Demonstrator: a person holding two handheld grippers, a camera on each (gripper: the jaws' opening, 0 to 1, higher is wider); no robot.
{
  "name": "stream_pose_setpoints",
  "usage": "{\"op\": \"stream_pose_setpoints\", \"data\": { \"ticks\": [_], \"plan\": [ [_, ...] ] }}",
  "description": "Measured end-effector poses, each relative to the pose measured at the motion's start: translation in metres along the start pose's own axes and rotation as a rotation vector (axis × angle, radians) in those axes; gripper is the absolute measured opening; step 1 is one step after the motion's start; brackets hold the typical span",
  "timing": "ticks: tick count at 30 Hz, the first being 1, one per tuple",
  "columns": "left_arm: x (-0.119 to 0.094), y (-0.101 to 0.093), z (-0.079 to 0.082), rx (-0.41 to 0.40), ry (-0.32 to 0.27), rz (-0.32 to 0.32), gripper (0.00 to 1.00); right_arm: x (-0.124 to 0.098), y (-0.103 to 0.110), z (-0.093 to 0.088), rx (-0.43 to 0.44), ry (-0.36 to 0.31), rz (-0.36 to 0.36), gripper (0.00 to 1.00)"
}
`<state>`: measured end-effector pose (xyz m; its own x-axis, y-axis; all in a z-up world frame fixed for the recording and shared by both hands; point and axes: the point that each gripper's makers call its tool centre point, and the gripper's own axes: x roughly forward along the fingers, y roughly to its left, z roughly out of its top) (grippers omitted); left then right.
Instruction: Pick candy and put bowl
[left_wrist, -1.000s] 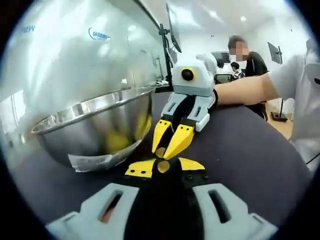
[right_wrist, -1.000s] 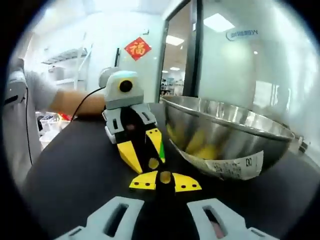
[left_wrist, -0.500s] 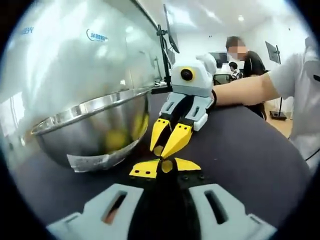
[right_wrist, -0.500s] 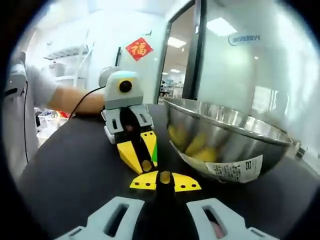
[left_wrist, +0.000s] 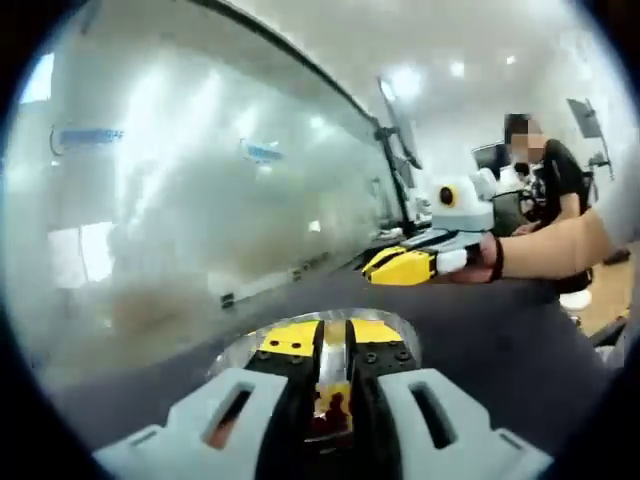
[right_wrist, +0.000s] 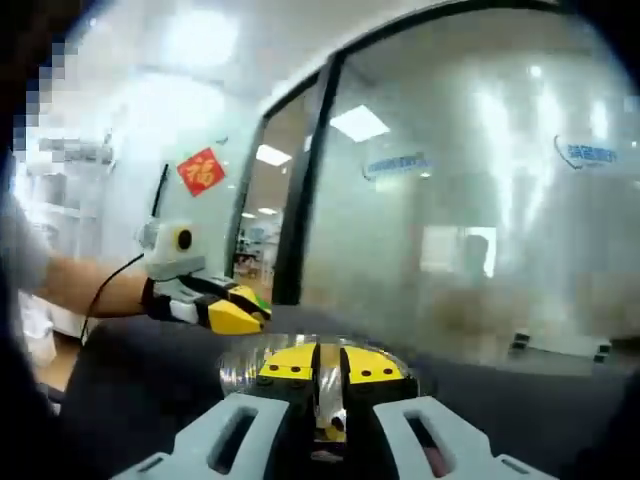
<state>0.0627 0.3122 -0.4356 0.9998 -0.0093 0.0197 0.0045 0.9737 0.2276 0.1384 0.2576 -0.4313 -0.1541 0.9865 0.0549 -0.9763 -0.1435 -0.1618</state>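
Observation:
My left gripper hangs over the steel bowl, whose shiny rim rings its yellow pads. Its jaws stand nearly together, and a yellow-and-red candy shows in the narrow slit between them. My right gripper hovers over the same bowl with a yellow candy in its slit. Each gripper also appears in the other's view, held by a hand and level above the dark table: the right gripper and the left gripper, jaws together.
A frosted glass wall runs close behind the bowl. The dark table stretches beyond the bowl. A person sits in the background near a monitor on a pole. A red sign hangs by the doorway.
Both grippers have risen from the table beside the bowl and now hang above its mouth, looking down into it. Half a second ago they faced each other tip to tip on the tabletop.

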Motion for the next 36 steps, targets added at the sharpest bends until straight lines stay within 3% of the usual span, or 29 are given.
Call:
{"op": "stream_pose_setpoints", "data": {
  "ticks": [3, 5, 7, 9, 10, 11, 12, 13, 17, 18, 21, 23, 24, 25, 26, 27, 28, 29, 30, 31, 33, 35, 36],
  "plan": [
    [0.001, 0.001, 0.002, 0.008, -0.018, 0.007, 0.03, 0.004, -0.001, 0.004, 0.002, -0.01, -0.011, 0.05],
    [0.002, 0.003, 0.002, 0.004, -0.021, 0.021, 0.03, 0.007, -0.004, 0.006, -0.04, -0.016, -0.037, 0.05],
    [0.002, 0.005, 0.001, 0.013, -0.027, 0.03, 0.05, 0.011, 0.0, -0.001, -0.048, 0.005, -0.01, 0.07],
    [0.003, 0.006, -0.002, -0.03, -0.027, 0.032, 0.2, 0.017, 0.005, -0.014, -0.024, 0.052, 0.007, 0.28],
    [0.003, 0.002, -0.002, -0.027, -0.032, 0.01, 0.33, 0.015, 0.008, -0.016, -0.025, 0.06, 0.011, 0.33],
    [0.001, -0.001, -0.001, -0.031, -0.04, -0.008, 0.34, 0.012, 0.009, -0.015, -0.029, 0.054, 0.008, 0.25],
    [0.0, -0.001, -0.002, -0.027, -0.037, -0.006, 0.29, 0.009, 0.009, -0.013, -0.033, 0.043, 0.003, 0.17],
    [-0.001, -0.001, -0.002, -0.023, -0.037, 0.0, 0.21, 0.008, 0.009, -0.009, -0.023, 0.032, 0.006, 0.16],
    [-0.009, -0.007, 0.001, -0.04, -0.047, -0.026, 0.23, -0.008, 0.01, 0.003, 0.042, -0.023, 0.028, 0.17],
    [-0.016, -0.018, 0.001, -0.051, -0.055, -0.068, 0.23, -0.016, 0.01, 0.001, 0.043, -0.027, 0.026, 0.17],
    [-0.041, -0.053, -0.024, -0.027, 0.0, -0.188, 0.24, -0.043, 0.013, -0.024, 0.026, 0.026, 0.034, 0.17],
    [-0.056, -0.072, -0.056, -0.025, 0.069, -0.239, 0.24, -0.062, 0.017, -0.057, 0.005, 0.102, 0.028, 0.16],
    [-0.058, -0.074, -0.056, -0.041, 0.027, -0.233, 0.24, -0.068, 0.021, -0.072, 0.031, 0.113, 0.017, 0.14],
    [-0.063, -0.087, -0.076, -0.097, 0.094, -0.281, 0.24, -0.071, 0.029, -0.091, 0.059, 0.162, 0.035, 0.14],
    [-0.063, -0.091, -0.086, -0.092, 0.122, -0.288, 0.23, -0.074, 0.04, -0.112, 0.065, 0.238, 0.073, 0.14],
    [-0.062, -0.094, -0.094, 0.012, 0.128, -0.307, 0.23, -0.073, 0.05, -0.123, -0.023, 0.297, 0.108, 0.14],
    [-0.06, -0.097, -0.1, 0.12, 0.155, -0.321, 0.23, -0.07, 0.053, -0.119, -0.096, 0.305, 0.116, 0.14],
    [-0.056, -0.097, -0.098, 0.106, 0.158, -0.305, 0.23, -0.065, 0.058, -0.11, -0.069, 0.256, 0.119, 0.14],
    [-0.053, -0.098, -0.088, 0.02, 0.103, -0.297, 0.23, -0.061, 0.071, -0.106, 0.01, 0.25, 0.17, 0.15],
    [-0.052, -0.098, -0.083, -0.037, 0.088, -0.306, 0.23, -0.058, 0.078, -0.11, 0.043, 0.276, 0.192, 0.15],
    [-0.052, -0.095, -0.091, 0.003, 0.118, -0.303, 0.23, -0.049, 0.074, -0.12, -0.036, 0.298, 0.164, 0.15],
    [-0.054, -0.096, -0.102, 0.012, 0.154, -0.304, 0.23, -0.045, 0.079, -0.139, -0.054, 0.378, 0.186, 0.15],
    [-0.055, -0.098, -0.104, 0.03, 0.164, -0.311, 0.23, -0.043, 0.08, -0.139, -0.062, 0.376, 0.186, 0.15]
  ]
}}
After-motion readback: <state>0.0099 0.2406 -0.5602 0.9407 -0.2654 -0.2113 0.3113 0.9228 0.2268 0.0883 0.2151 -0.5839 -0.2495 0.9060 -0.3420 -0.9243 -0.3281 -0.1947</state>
